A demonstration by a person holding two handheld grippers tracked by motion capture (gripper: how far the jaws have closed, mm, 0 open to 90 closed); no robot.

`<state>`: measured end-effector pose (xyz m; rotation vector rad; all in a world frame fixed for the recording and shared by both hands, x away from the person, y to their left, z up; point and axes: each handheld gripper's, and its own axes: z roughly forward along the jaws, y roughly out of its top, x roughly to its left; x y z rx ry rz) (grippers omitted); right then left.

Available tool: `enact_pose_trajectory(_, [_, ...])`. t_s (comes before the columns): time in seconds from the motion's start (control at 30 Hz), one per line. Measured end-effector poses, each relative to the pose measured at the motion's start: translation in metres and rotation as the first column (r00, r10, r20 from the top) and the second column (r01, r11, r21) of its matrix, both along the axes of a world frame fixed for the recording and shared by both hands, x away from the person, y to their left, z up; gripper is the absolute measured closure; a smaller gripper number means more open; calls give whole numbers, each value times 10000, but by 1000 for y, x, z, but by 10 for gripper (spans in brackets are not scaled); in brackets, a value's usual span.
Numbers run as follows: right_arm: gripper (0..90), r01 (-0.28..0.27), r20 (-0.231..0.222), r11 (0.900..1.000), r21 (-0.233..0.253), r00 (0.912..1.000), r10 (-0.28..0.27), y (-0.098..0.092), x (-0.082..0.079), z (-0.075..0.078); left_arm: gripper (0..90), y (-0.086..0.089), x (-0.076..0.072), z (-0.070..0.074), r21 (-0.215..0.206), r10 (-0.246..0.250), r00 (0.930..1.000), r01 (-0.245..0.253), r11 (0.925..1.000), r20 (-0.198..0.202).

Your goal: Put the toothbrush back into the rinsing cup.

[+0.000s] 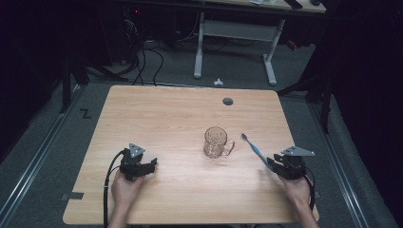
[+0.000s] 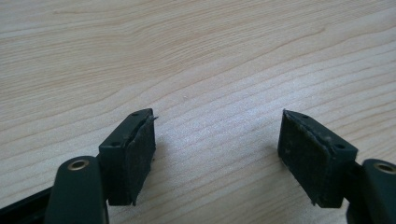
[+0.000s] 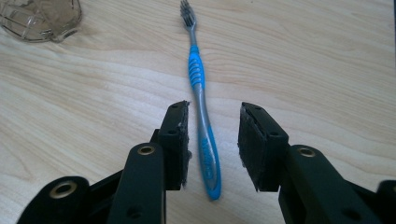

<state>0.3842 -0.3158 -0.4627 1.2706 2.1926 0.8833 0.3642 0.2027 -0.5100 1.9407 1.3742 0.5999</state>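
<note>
A clear glass mug (image 1: 217, 142) with a handle stands near the middle of the wooden table (image 1: 180, 114); its base edge shows as glass mug (image 3: 39, 18) at the top left of the right gripper view. A blue and grey toothbrush (image 1: 254, 149) lies flat to the mug's right, bristles pointing away from me. My right gripper (image 1: 277, 165) is open, and its jaws straddle the lower handle of the toothbrush (image 3: 201, 107) without closing on it. My left gripper (image 1: 148, 167) rests low over bare wood at the front left, open, nothing between its pads (image 2: 140, 154).
A round cable hole (image 1: 228, 101) sits near the table's far edge. Beyond the table stands a white desk frame (image 1: 235, 42) with cables on the dark floor. The table's right edge is close to my right hand (image 1: 297, 187).
</note>
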Motion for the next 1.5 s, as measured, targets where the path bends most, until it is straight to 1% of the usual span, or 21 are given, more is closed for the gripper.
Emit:
enact_pose_trajectory(0.2, [634,-5,-85,9999,-115,10000,5,0,9,7,281,0,0,0,-1,-3,10000,3,10000,4])
enact_pose_trajectory(0.27, [634,-5,-144,9997,-233,9999,2,0,14,9,280,0,0,0,-1,3,10000,-3,10000,13])
enact_pose_trajectory(0.4, [635,-8,-139,9997,-243,9999,5,0,18,11,280,0,0,0,-1,3,10000,-3,10000,14])
enact_pose_trajectory(0.43, [634,6,-169,9998,-210,9999,-10,0,20,12,280,0,0,0,7,-3,10000,3,10000,-1])
enact_pose_trajectory(0.5, [634,-20,-278,9996,-299,9996,12,0,25,12,281,0,0,0,3,-5,10000,5,10000,2])
enact_pose_trajectory(0.53, [634,-20,-278,9996,-299,9996,12,0,25,12,281,0,0,0,3,-5,10000,5,10000,2])
enact_pose_trajectory(0.63, [634,-100,-468,9995,-308,9989,85,4,32,12,280,0,0,0,2,-5,10000,5,10000,2])
enact_pose_trajectory(0.7, [634,-146,-487,9994,-313,9987,130,5,33,12,280,0,0,0,-1,-3,10000,3,10000,4])
enact_pose_trajectory(0.73, [634,-189,-611,9993,-328,9980,169,6,36,12,280,0,0,0,3,-5,10000,5,10000,2])
enact_pose_trajectory(0.93, [634,-290,-801,9988,-392,9965,258,10,44,11,280,0,0,0,3,-4,10000,4,10000,2])
enact_pose_trajectory(1.17, [631,-516,-1045,9966,-637,9935,447,19,53,14,280,0,0,0,2,-3,10000,3,10000,2])
enact_pose_trajectory(1.23, [638,-437,-1049,9961,-761,9938,356,21,55,15,280,0,0,0,3,-4,10000,4,10000,2])
enact_pose_trajectory(1.33, [641,-465,-1088,9956,-810,9934,376,22,58,16,280,0,0,0,4,-4,10000,4,10000,2])
enact_pose_trajectory(1.37, [633,-478,-1177,9943,-950,9924,365,25,60,17,280,0,0,0,4,-5,10000,5,10000,1])
enact_pose_trajectory(1.47, [617,-529,-1260,9929,-1069,9913,393,28,62,17,280,0,0,0,4,-5,10000,5,10000,2])
enact_pose_trajectory(1.5, [602,-562,-1328,9920,-1134,9903,409,30,65,18,280,0,0,0,1,-2,10000,2,10000,4])
